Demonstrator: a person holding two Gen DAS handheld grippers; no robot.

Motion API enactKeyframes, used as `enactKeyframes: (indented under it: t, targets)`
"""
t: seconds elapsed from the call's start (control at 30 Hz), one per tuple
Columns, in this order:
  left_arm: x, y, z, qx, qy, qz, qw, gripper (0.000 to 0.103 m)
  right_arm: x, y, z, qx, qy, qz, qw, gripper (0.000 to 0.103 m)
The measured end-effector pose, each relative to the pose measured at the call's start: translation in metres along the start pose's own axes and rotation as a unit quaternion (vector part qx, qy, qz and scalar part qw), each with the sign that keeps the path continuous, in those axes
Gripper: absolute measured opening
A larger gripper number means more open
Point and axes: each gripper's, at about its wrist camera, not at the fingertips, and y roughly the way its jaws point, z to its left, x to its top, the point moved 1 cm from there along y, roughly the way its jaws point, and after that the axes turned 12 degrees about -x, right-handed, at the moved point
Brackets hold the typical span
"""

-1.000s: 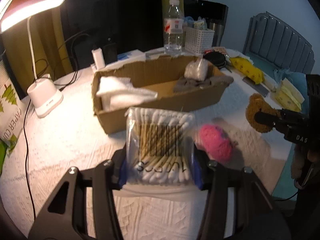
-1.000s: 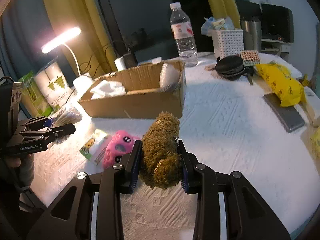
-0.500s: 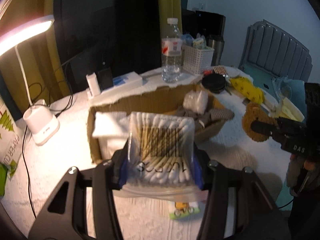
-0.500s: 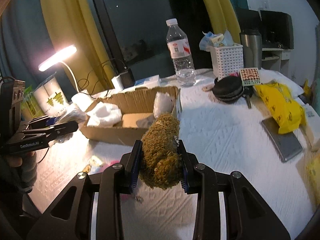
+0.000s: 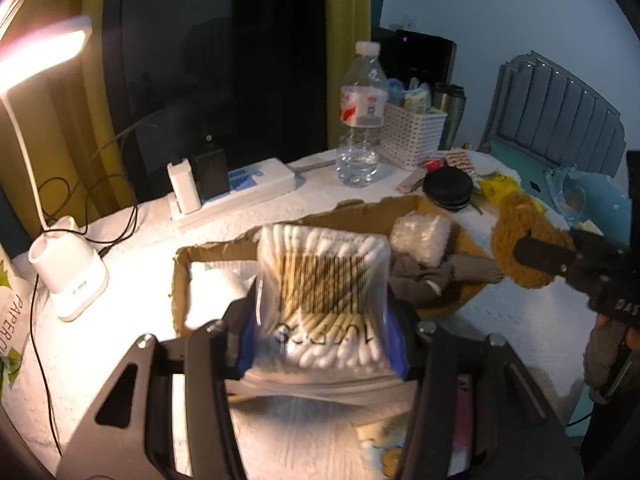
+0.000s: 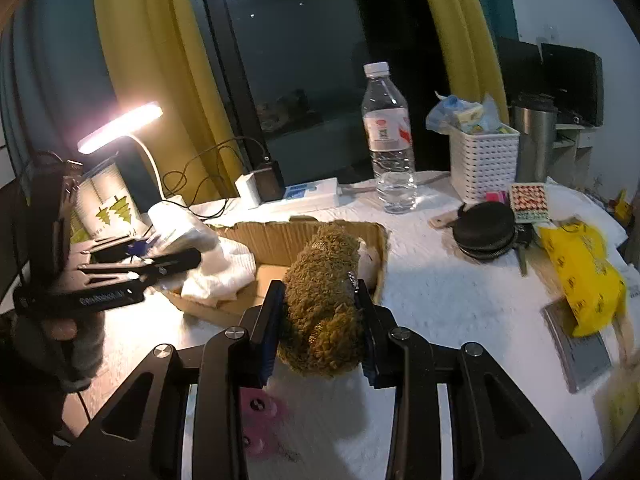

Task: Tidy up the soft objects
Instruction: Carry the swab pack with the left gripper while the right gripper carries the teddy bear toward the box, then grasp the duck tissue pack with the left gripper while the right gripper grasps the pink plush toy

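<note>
A cardboard box [image 6: 320,240] sits in the middle of the table [image 6: 460,300]. In it, a folded cloth [image 5: 216,296] lies at the left end and a wrapped bundle [image 5: 420,234] at the right, with a crumpled rag [image 5: 440,272] before the bundle. Behind the box stand a power strip [image 6: 312,196] and a water bottle [image 6: 388,136], with a basket [image 6: 484,160] to the bottle's right. A desk lamp [image 5: 68,272] stands left of the box. Right of the box lie a round case [image 6: 486,232] and, further right, a bag [image 6: 580,276].
</note>
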Motion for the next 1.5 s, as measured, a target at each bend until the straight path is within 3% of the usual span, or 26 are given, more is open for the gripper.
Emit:
enactKeyframes:
  t: [0.4,0.47,0.5,0.53,0.7,1.0,1.5]
  targets:
    - [-0.018,0.042,0.04,0.011,-0.042,0.054,0.9976,0.055,0.014,0.049,0.043,0.027,-0.02,0.023,0.999,0.035]
    - [-0.017,0.036,0.041,0.008,-0.044,0.046,0.9979,0.062,0.014,0.054,0.049,0.031,-0.02,0.026,0.999,0.036]
    - [-0.016,0.032,0.042,0.004,-0.044,0.038,0.9983,0.075,0.014,0.057,0.053,0.034,-0.021,0.029,0.999,0.036]
    - [-0.016,0.028,0.042,0.002,-0.045,0.032,0.9985,0.081,0.014,0.059,0.055,0.036,-0.022,0.03,0.999,0.036]
    - [-0.014,0.013,0.04,0.004,-0.041,0.021,0.9989,0.082,0.014,0.065,0.064,0.025,-0.027,0.036,0.999,0.044]
    - [-0.02,-0.013,0.033,0.008,-0.037,0.006,0.9993,0.082,0.008,0.039,0.061,0.009,-0.025,0.029,0.999,0.044]
    - [-0.04,-0.042,0.0,-0.017,-0.023,-0.003,0.9996,0.082,-0.017,-0.004,0.061,-0.013,-0.023,0.028,0.999,0.044]
